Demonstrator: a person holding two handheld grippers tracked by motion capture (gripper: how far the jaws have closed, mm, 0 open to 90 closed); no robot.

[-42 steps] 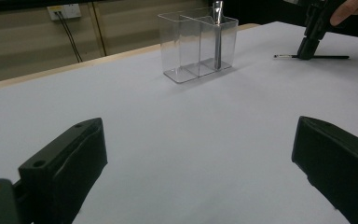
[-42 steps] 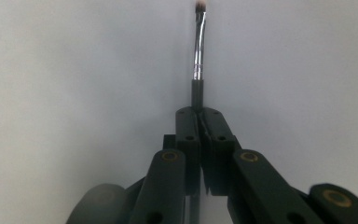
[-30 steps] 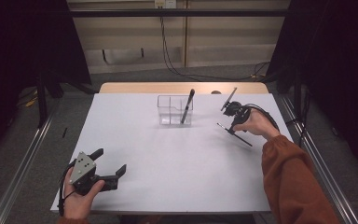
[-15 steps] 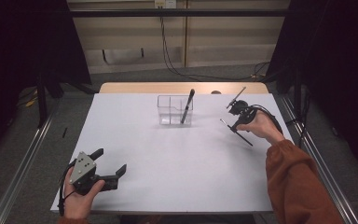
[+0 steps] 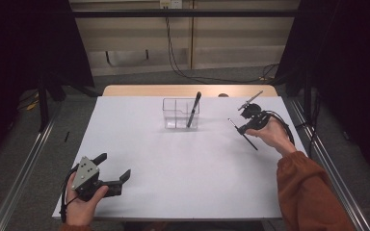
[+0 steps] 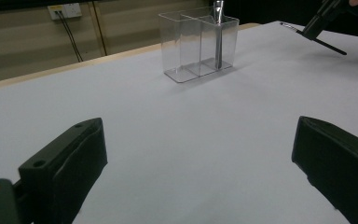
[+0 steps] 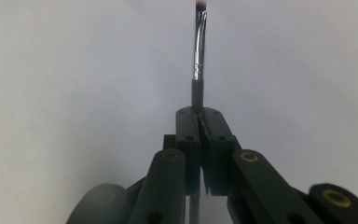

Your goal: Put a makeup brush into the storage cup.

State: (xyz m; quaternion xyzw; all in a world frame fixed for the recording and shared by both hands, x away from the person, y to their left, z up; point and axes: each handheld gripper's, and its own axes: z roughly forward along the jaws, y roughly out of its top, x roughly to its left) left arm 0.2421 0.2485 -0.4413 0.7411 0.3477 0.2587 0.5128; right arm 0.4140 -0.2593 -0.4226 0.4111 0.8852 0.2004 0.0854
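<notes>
From the high view, your right gripper [image 5: 244, 126] clamps a thin brush [image 5: 243, 134] near the desk's [image 5: 183, 163] right edge; open desk lies between it and the clear organiser [image 5: 180, 113].

Left gripper view: your left gripper's [image 6: 196, 154] jaws stand wide and empty; the organiser's top is cut off.

Right gripper view: jaws pinch the brush [image 7: 198, 51], its tip cropped.
</notes>
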